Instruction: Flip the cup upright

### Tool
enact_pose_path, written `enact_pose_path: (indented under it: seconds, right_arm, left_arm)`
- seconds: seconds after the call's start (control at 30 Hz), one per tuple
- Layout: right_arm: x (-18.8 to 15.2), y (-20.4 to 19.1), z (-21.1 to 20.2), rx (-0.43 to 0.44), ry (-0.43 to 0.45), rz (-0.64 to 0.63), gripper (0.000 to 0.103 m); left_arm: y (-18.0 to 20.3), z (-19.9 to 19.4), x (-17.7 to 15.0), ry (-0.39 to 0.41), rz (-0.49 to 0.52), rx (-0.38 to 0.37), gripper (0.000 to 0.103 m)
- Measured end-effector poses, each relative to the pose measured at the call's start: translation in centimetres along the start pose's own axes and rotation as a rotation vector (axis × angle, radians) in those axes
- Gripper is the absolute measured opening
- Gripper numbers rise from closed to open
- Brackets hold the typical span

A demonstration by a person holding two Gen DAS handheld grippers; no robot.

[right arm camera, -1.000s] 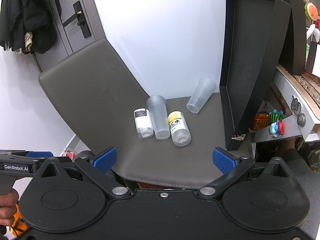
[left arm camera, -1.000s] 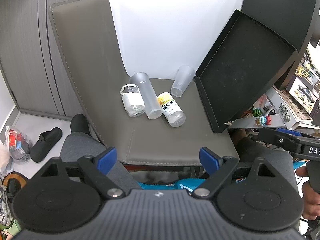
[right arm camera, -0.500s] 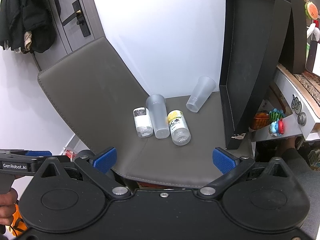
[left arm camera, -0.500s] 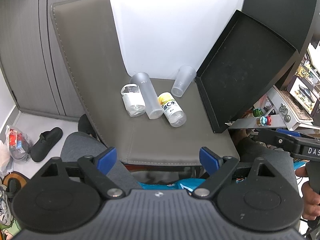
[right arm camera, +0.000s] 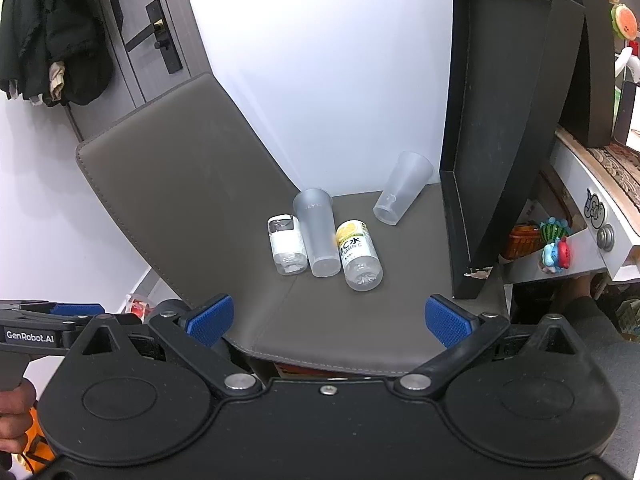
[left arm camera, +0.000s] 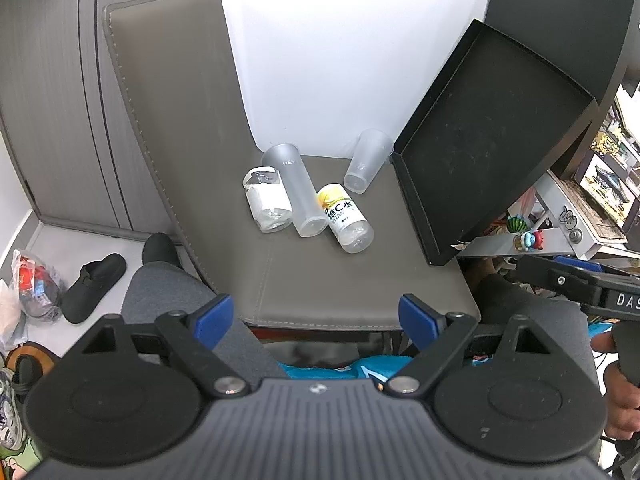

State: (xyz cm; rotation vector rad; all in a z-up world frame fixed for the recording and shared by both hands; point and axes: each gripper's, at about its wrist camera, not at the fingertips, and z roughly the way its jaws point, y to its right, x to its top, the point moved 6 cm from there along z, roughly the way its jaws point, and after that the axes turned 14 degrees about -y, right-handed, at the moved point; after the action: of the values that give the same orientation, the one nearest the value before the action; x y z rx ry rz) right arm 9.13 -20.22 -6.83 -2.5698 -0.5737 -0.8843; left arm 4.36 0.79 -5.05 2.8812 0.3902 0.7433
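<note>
A tall frosted cup (left arm camera: 298, 192) (right arm camera: 318, 236) lies on its side on the grey chair seat (left arm camera: 352, 280) (right arm camera: 352, 320), between two lying bottles. A shorter frosted cup (left arm camera: 366, 160) (right arm camera: 402, 194) lies tilted at the back of the seat, by the black tray. My left gripper (left arm camera: 316, 318) is open and empty at the seat's front edge. My right gripper (right arm camera: 328, 322) is open and empty, also at the front edge. Both are well short of the cups.
A white-labelled bottle (left arm camera: 268, 202) (right arm camera: 286, 248) and a yellow-labelled bottle (left arm camera: 346, 218) (right arm camera: 358, 254) flank the tall cup. A black tray (left arm camera: 488, 140) (right arm camera: 504, 128) leans upright at the seat's right. The chair back (left arm camera: 176, 92) rises on the left. Shelves with trinkets (right arm camera: 556, 246) stand right.
Both grippers have shifted very slightly; the view is almost unchanged. The cups and bottles have not moved.
</note>
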Motion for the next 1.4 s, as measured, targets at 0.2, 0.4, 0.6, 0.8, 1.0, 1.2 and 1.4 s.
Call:
enact_pose_path:
  seconds: [0.2, 0.4, 0.6, 0.8, 1.0, 1.2, 1.4]
  right_arm:
    - [0.0, 0.0, 0.0, -0.003, 0.0, -0.004, 0.103]
    - [0.0, 0.0, -0.1, -0.003, 0.002, -0.007, 0.103]
    - [0.0, -0.1, -0.2, -0.007, 0.004, -0.006, 0.103]
    - [-0.2, 0.0, 0.0, -0.003, -0.002, -0.001, 0.103]
    - [-0.1, 0.4, 0.5, -0.004, -0.002, 0.017, 0.103]
    - [0.1, 1.2, 1.3, -0.002, -0.001, 0.048, 0.103]
    - [0.5, 2.5, 2.8, -0.01, -0.014, 0.073, 0.103]
  left_arm:
    - [0.0, 0.1, 0.0, 0.0, 0.0, -0.003, 0.089]
    - [-0.1, 0.0, 0.1, 0.002, 0.002, 0.001, 0.089]
    - [0.0, -0.2, 0.0, 0.005, 0.007, -0.002, 0.089]
    - [0.2, 0.2, 0.2, 0.002, 0.012, -0.002, 0.089]
    - [0.1, 1.4, 1.0, -0.015, 0.0, 0.012, 0.089]
    - [0.4, 3.3, 1.5, -0.05, -0.001, 0.019, 0.089]
    - [0.5, 5.2, 2.5, -0.088, -0.01, 0.018, 0.089]
